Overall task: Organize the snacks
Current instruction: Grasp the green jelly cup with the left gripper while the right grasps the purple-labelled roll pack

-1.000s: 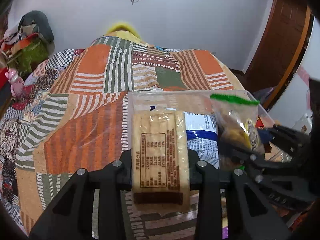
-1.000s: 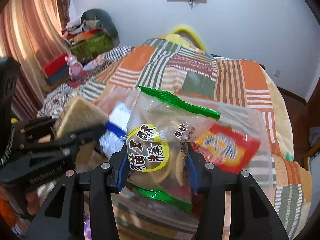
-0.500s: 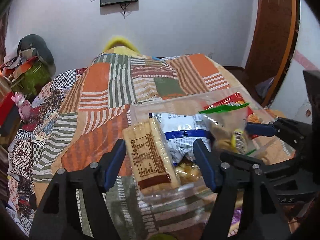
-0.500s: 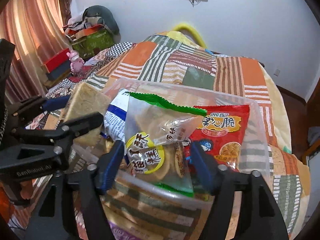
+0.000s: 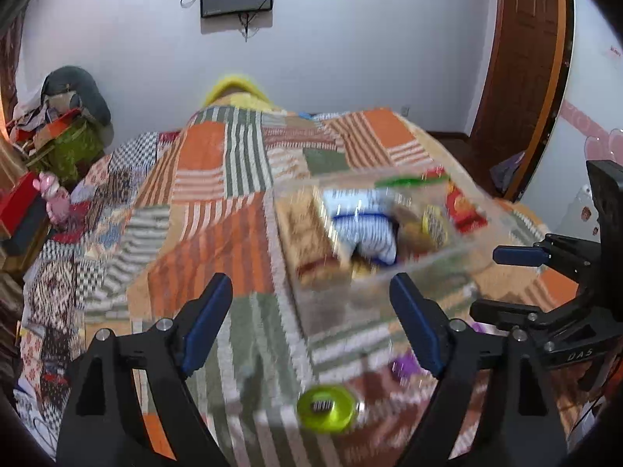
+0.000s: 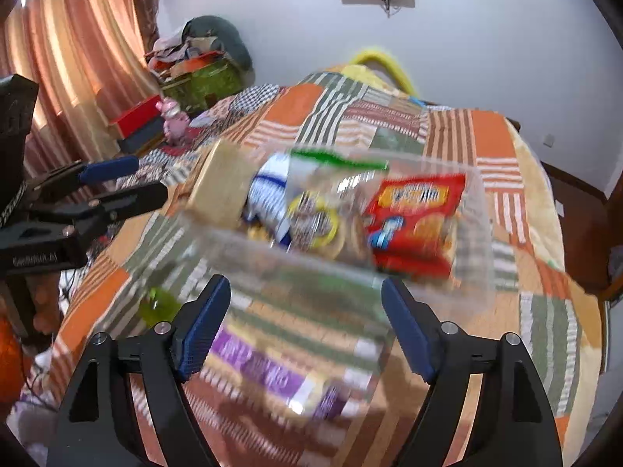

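Note:
A clear plastic bin [image 5: 389, 299] [image 6: 479, 272] sits on the patchwork bedspread. In it lie a tan cracker pack [image 5: 311, 241] [image 6: 222, 186], a white and blue pack [image 5: 366, 229] [image 6: 268, 194], a green-topped bag of cakes with a yellow label [image 5: 428, 222] [image 6: 315, 214] and a red snack bag [image 5: 463, 206] [image 6: 412, 218]. My left gripper [image 5: 311, 319] is open and empty, just short of the bin. My right gripper [image 6: 307, 323] is open and empty, also short of the bin. Both views are blurred.
A green round lid or cup [image 5: 327, 408] [image 6: 155, 307] and a purple snack pack [image 6: 268, 373] lie on the bedspread [image 5: 202, 179] near me. Boxes and clutter [image 5: 46, 155] stand left of the bed. A wooden door [image 5: 521, 58] is at the right.
Both grippers opened and let go: the cracker pack and the green-topped bag now lie in the bin. Both grippers pulled back and up from the bin.

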